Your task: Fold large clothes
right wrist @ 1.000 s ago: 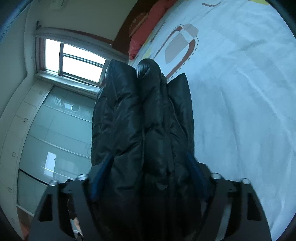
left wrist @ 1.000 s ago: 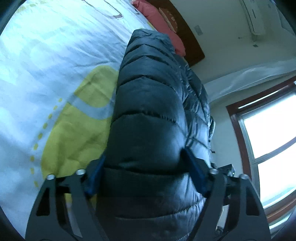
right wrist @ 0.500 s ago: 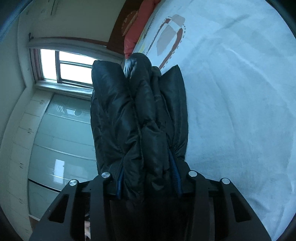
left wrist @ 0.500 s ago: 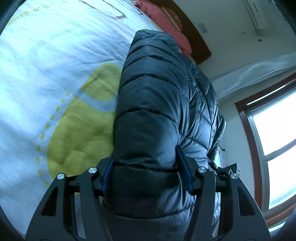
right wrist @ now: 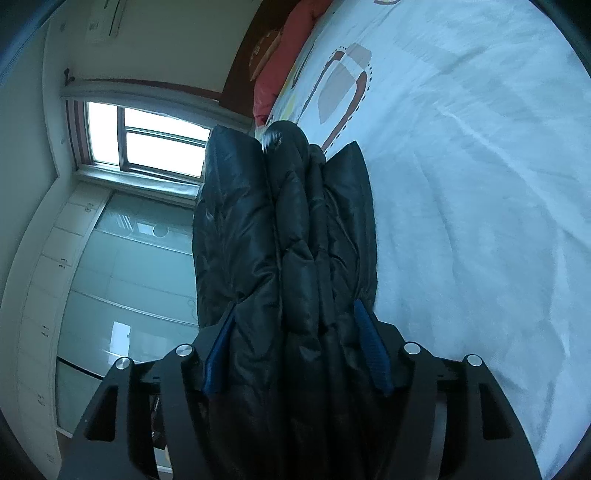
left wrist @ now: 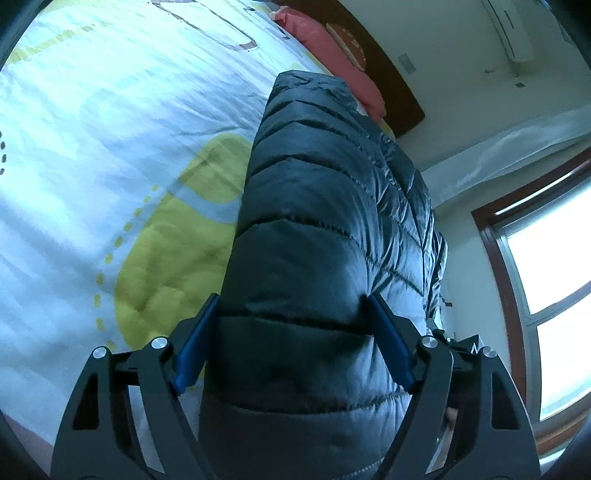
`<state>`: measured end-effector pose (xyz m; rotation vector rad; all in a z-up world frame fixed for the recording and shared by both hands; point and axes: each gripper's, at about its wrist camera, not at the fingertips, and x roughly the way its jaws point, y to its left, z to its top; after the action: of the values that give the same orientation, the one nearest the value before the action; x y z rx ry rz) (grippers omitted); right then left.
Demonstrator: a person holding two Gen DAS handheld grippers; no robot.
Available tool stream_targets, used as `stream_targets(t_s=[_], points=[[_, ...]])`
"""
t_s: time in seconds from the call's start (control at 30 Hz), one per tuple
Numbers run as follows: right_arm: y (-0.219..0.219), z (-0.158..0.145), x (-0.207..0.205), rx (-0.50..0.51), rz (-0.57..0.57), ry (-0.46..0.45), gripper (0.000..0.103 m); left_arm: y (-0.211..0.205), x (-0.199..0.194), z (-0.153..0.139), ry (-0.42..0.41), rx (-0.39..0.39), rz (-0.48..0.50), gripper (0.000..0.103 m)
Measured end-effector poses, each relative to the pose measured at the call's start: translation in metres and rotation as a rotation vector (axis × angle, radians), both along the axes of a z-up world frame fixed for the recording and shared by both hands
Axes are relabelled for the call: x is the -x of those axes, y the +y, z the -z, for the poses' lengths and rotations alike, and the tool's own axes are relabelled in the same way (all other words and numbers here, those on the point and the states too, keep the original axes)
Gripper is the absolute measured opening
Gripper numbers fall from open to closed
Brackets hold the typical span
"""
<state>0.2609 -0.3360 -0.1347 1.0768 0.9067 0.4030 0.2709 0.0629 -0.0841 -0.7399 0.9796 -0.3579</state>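
A dark quilted puffer jacket hangs bunched between my two grippers above the bed. My left gripper is shut on a thick fold of it, blue pads pressing in on both sides. In the right wrist view the jacket shows as several folded layers. My right gripper is shut on those layers. The jacket's lower part is hidden behind the gripper bodies.
The bed has a pale blue sheet with a yellow-green patch and a brown outline print. Red pillows lie against a dark headboard. A window, glass wardrobe doors and an air conditioner line the walls.
Both grippers closed tighter on the jacket half a second ago, and both now stand a little wider again. The views have shifted slightly and the jacket stays held over the bed.
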Motion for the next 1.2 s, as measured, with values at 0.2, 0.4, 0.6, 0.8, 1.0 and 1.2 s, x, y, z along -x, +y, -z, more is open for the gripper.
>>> stream_targets(t_s=[0.2,0.4,0.6,0.8,1.0,1.2], points=[[-0.007,-0.003,0.011,-0.003,0.026,0.015,0.063,0.000,0.009,-0.011,-0.003,-0.069,-0.016,0.079],[-0.009,-0.019,0.032,0.055,0.049,0.015,0.063,-0.010,0.025,-0.031,-0.046,-0.235,-0.029,0.079],[-0.003,-0.039,0.060,0.143,0.061,0.010,0.062,-0.019,0.047,-0.043,-0.068,-0.336,-0.034,0.080],[0.012,-0.064,0.094,0.317,0.085,-0.004,0.063,-0.032,0.083,-0.061,-0.132,-0.463,-0.046,0.091],[0.042,-0.097,0.128,0.580,0.118,-0.044,0.074,-0.043,0.120,-0.080,-0.202,-0.585,-0.087,0.096],[0.075,-0.127,0.152,0.760,0.112,-0.101,0.075,-0.052,0.154,-0.102,-0.266,-0.671,-0.131,0.096]])
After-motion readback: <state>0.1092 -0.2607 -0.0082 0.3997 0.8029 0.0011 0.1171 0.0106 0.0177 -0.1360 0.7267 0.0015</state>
